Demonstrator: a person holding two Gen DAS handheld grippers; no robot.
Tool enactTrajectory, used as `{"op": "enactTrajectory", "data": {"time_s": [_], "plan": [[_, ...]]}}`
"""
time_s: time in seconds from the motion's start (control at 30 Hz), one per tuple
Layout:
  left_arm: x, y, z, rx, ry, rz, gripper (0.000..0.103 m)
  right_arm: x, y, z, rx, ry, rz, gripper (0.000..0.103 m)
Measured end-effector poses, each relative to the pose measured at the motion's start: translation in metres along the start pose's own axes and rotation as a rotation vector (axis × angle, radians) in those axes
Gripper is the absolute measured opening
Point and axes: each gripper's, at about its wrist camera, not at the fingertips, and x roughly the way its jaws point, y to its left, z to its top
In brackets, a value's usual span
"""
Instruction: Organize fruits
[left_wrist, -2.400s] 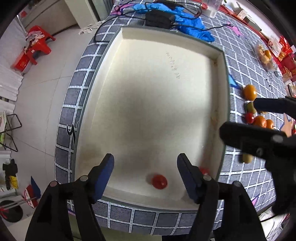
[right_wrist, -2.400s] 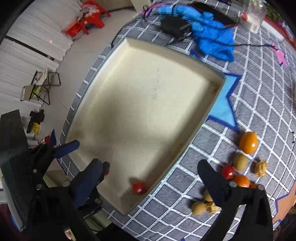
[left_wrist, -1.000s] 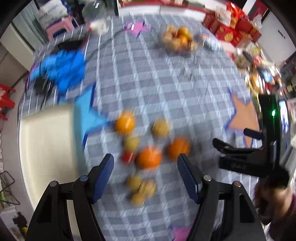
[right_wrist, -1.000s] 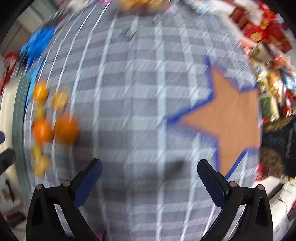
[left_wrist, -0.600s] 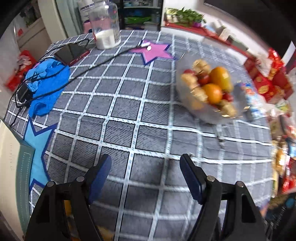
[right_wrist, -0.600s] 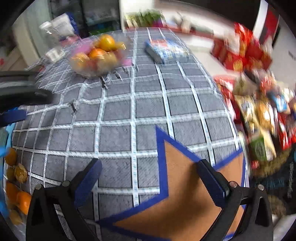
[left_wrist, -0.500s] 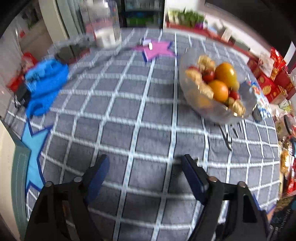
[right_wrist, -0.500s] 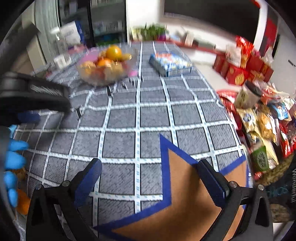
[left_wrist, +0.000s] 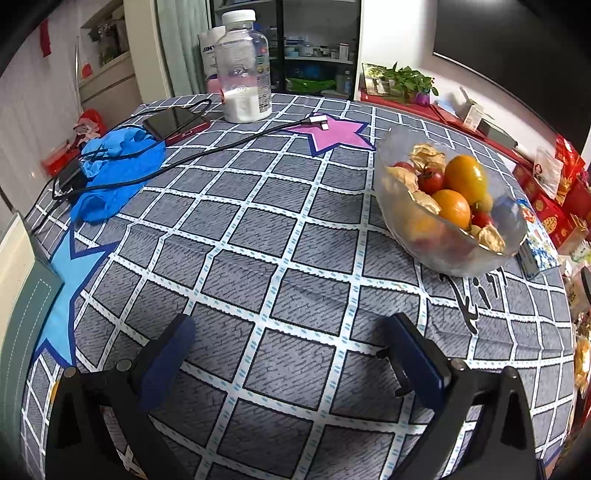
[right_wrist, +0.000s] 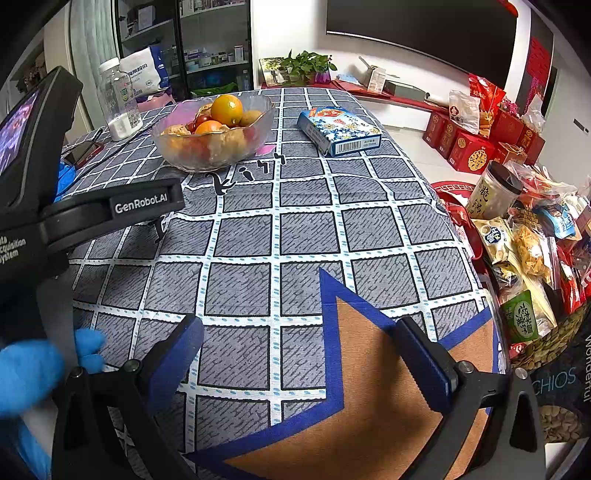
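A clear glass bowl (left_wrist: 417, 229) of oranges, small red tomatoes and husked fruits stands on the checked tablecloth, ahead and to the right of my left gripper (left_wrist: 291, 343). The bowl also shows in the right wrist view (right_wrist: 192, 155) at the far left. My left gripper is open and empty, low over bare cloth. My right gripper (right_wrist: 295, 343) is open and empty over an orange star patch. The left gripper's body (right_wrist: 92, 214) crosses the right wrist view's left side. The cream tray's edge (left_wrist: 14, 266) shows at far left.
A plastic bottle (left_wrist: 242, 66), a phone (left_wrist: 173, 122), a cable and blue gloves (left_wrist: 118, 166) lie at the back left. A blue box (right_wrist: 338, 129) lies beside the bowl. Snack packets and red boxes (right_wrist: 524, 236) crowd the floor past the table's right edge.
Both grippers swung away from the cream tray and the loose fruits, across the table. They now face the glass fruit bowl. Both stayed open and empty.
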Motion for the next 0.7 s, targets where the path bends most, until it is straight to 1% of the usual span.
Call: {"op": "enactTrajectory", "data": {"time_s": [0.7], "plan": [[-0.0005, -0.0001, -0.0005, 0.0, 0.0, -0.001, 0.103, 0.001, -0.0012, -0.0001, 0.0, 0.0, 0.001, 0.103]]}}
